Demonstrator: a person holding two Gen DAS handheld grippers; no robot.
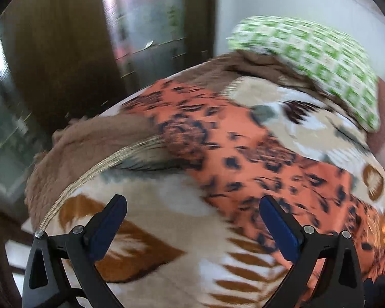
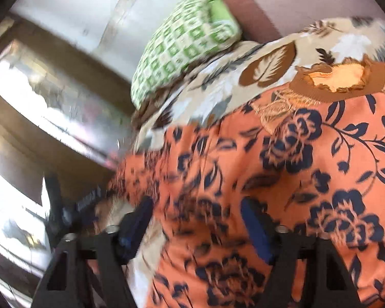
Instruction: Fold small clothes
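- left gripper point(image 1: 192, 210): jaws wide apart, nothing between the blue pads point(image 1: 104, 233), pointing down at the leaf-print blanket point(image 1: 166, 231)
- orange floral garment point(image 1: 256, 154) lies spread on the blanket, ahead and to the right of the left gripper; its near edge runs just past the right-hand pad; cannot tell if it touches
- left view is motion-blurred, garment edges smeared
- right gripper point(image 2: 195, 215): jaws partly apart, no earlier picture to compare; pads not pressing on anything
- orange floral garment point(image 2: 269, 179) fills the space between and ahead of the right gripper's fingers point(image 2: 254, 225); cloth sits under the gap, looks loose, not clamped
- garment's brown neckline point(image 2: 331, 77) far ahead and right of the right gripper
- green checked pillow point(image 2: 182, 48) beyond the garment, ahead-left of the right gripper, resting on the blanket point(image 2: 218, 95)
- same pillow point(image 1: 320, 59) far ahead-right of the left gripper
- dark gripper part point(image 2: 71, 205) at left of the right gripper, blurred
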